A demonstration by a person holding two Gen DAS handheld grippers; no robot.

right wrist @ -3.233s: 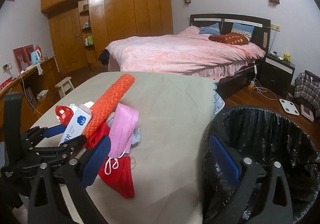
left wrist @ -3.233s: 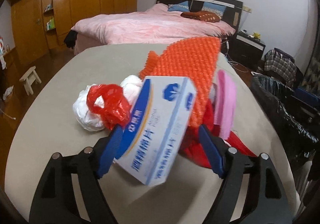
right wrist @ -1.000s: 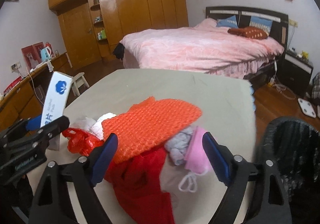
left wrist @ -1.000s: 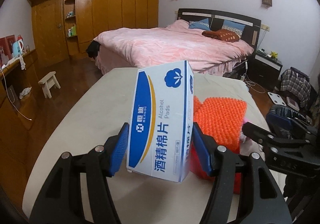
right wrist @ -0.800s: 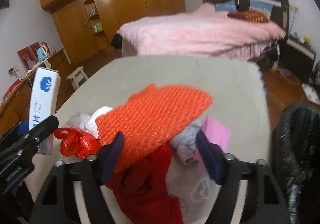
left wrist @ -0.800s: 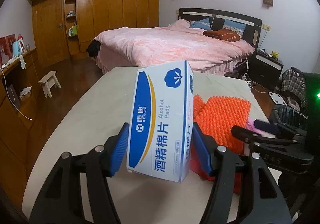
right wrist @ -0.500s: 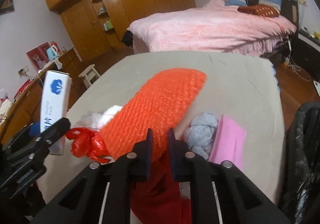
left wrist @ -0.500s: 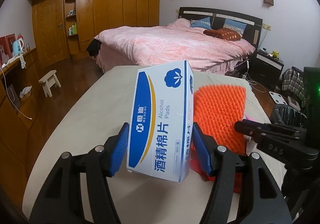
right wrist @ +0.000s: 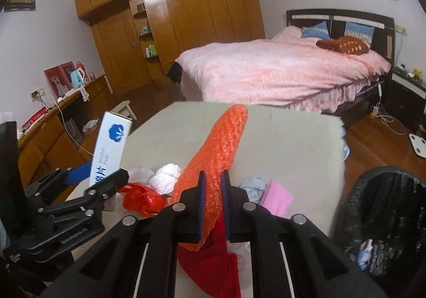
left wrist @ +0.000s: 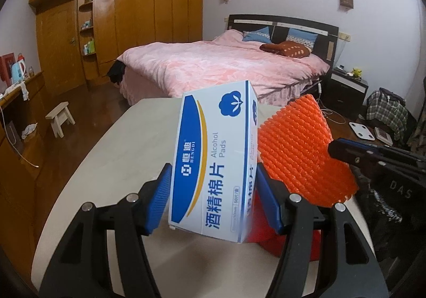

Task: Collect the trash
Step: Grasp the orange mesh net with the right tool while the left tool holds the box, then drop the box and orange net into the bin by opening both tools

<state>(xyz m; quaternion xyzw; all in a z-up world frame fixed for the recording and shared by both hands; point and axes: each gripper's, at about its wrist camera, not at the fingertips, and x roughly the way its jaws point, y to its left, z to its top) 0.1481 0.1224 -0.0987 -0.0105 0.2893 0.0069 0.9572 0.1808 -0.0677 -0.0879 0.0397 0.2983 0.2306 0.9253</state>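
My left gripper (left wrist: 213, 172) is shut on a white and blue alcohol-pads box (left wrist: 213, 162), which it holds upright above the beige table (left wrist: 127, 143). The right gripper (right wrist: 213, 174) is shut on the near end of an orange bubble-textured sheet (right wrist: 226, 138). That sheet is raised and slants up and away over the trash pile. In the left wrist view the orange sheet (left wrist: 298, 154) hangs from the right gripper (left wrist: 332, 150), just right of the box. In the right wrist view the box (right wrist: 110, 146) and the left gripper (right wrist: 101, 176) are at the left.
On the table (right wrist: 293, 151) lie a red plastic bag (right wrist: 141, 200), a white wad (right wrist: 166, 178), a pale blue wad (right wrist: 253, 184), a pink piece (right wrist: 277, 198) and a red cloth (right wrist: 213, 266). A black-lined bin (right wrist: 386, 218) stands at the table's right.
The right gripper's jaws went from wide open to shut on the orange sheet, and the sheet came up off the pile. The left gripper kept its hold on the box.
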